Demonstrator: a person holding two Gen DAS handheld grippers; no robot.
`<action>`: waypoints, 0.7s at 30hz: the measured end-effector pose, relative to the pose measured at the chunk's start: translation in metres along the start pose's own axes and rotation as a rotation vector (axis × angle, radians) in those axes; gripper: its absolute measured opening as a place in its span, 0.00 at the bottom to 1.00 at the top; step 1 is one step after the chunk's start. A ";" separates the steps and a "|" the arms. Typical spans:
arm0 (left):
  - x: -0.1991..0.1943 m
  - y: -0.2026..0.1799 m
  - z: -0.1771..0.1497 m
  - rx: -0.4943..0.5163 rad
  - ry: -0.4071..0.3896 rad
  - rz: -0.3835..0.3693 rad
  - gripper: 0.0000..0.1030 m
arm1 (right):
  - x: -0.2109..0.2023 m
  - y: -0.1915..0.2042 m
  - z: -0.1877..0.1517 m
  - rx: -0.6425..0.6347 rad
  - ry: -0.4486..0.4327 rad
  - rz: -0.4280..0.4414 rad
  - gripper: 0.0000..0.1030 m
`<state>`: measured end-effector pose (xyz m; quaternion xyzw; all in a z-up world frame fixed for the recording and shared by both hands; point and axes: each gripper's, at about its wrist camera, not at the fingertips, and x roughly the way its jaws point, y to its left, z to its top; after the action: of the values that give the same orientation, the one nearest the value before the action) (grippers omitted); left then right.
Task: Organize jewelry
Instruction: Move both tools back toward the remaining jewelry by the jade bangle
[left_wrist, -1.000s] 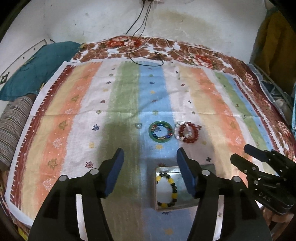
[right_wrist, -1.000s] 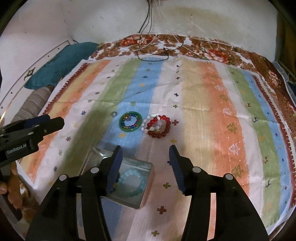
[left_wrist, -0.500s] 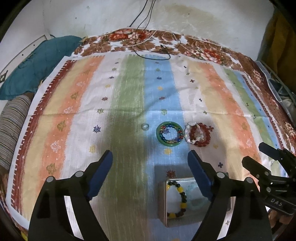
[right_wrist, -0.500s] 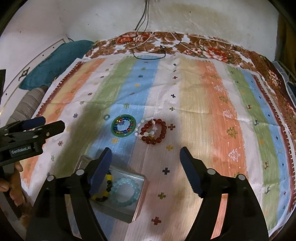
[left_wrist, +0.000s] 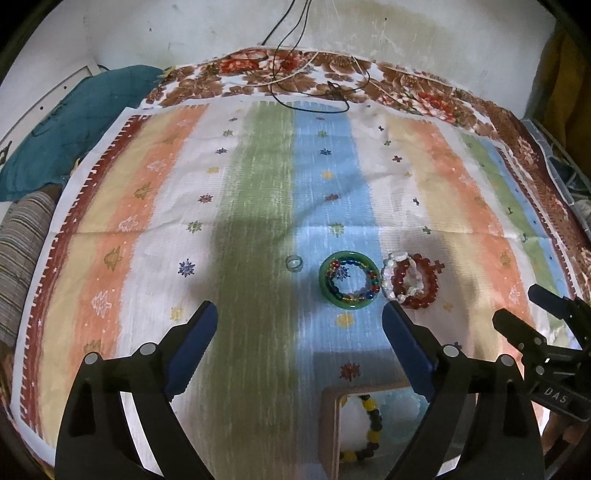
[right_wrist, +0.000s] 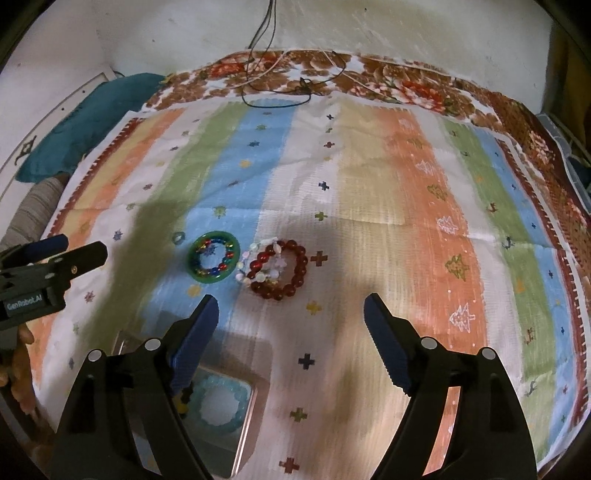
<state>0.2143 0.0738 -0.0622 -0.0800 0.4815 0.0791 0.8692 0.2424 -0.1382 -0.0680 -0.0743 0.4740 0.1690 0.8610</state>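
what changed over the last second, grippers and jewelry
Both grippers spread from half closed; the left gripper is opening further, the right gripper stands wide, both empty. Both views slid forward over the striped cloth. The green bangle, red bead bracelet and tin box stayed put.

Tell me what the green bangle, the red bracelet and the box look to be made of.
Green bangle: smooth, glossy, probably glass or jade-like stone.
Red bracelet: round translucent beads with highlights, likely glass or plastic.
Box: thin shiny walls with reflections, apparently metal or mirrored.
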 end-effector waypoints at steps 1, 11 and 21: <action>0.003 0.000 0.001 0.003 0.003 0.002 0.87 | 0.003 -0.001 0.002 0.004 0.004 0.002 0.79; 0.026 0.003 0.011 0.002 0.027 0.014 0.87 | 0.026 -0.009 0.011 0.022 0.039 -0.012 0.79; 0.045 0.004 0.020 0.003 0.046 0.013 0.87 | 0.046 -0.012 0.017 0.018 0.068 -0.039 0.79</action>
<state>0.2537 0.0845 -0.0901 -0.0776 0.5019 0.0822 0.8575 0.2835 -0.1340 -0.0981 -0.0812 0.5031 0.1454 0.8480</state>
